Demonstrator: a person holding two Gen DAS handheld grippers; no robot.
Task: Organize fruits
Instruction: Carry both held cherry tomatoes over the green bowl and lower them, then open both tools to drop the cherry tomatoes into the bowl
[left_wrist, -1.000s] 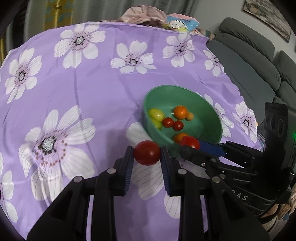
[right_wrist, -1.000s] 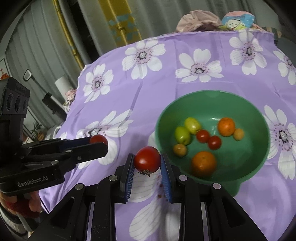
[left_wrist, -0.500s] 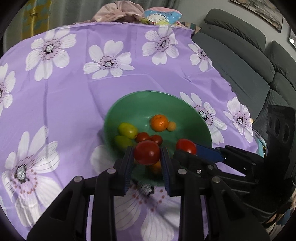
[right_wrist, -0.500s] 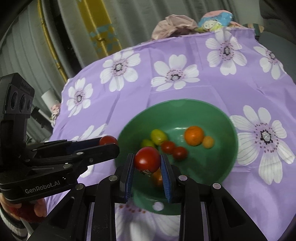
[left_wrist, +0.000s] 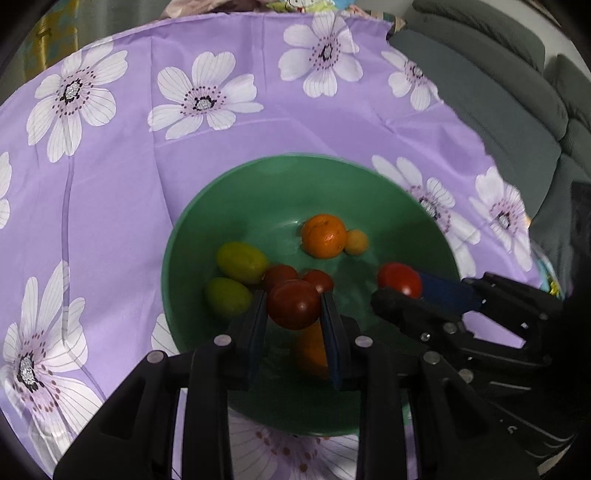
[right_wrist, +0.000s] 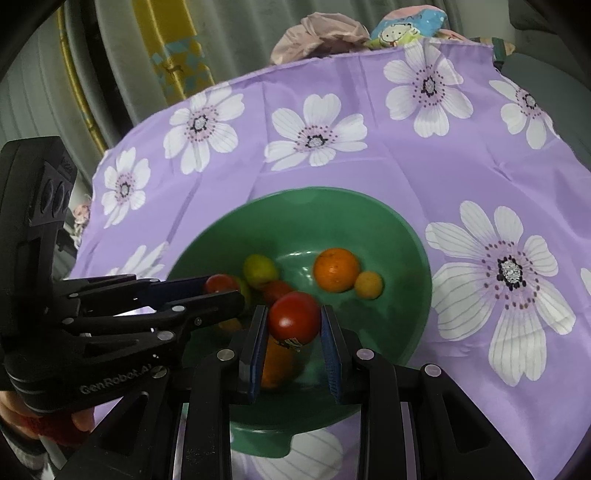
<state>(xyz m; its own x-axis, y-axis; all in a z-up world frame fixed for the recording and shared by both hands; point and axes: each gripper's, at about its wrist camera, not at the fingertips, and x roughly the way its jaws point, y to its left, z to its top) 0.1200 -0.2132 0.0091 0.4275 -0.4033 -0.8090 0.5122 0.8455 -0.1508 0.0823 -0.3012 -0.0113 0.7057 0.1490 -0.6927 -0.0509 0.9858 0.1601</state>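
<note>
A green bowl (left_wrist: 280, 177) (right_wrist: 406, 236) sits on the purple flowered cloth and holds an orange (left_wrist: 324, 236), a small yellow fruit (left_wrist: 356, 242), two green-yellow fruits (left_wrist: 242, 260) and small red tomatoes (left_wrist: 317, 278). My left gripper (left_wrist: 293, 310) is shut on a red tomato (left_wrist: 293, 308) above the bowl's near side. My right gripper (right_wrist: 293, 321) is shut on another red tomato (right_wrist: 294, 317), also over the bowl. Each gripper shows in the other view, the right one (left_wrist: 400, 286) and the left one (right_wrist: 221, 288), with its tomato.
The purple cloth (left_wrist: 184, 155) covers the round table. A grey sofa (left_wrist: 517, 96) stands to the right. Crumpled cloth and a cartoon-print bag (right_wrist: 402, 29) lie at the table's far edge. Curtains (right_wrist: 166, 55) hang behind.
Both grippers have moved forward from beside the bowl to over it, each still holding its tomato. The bowl's contents have not moved.
</note>
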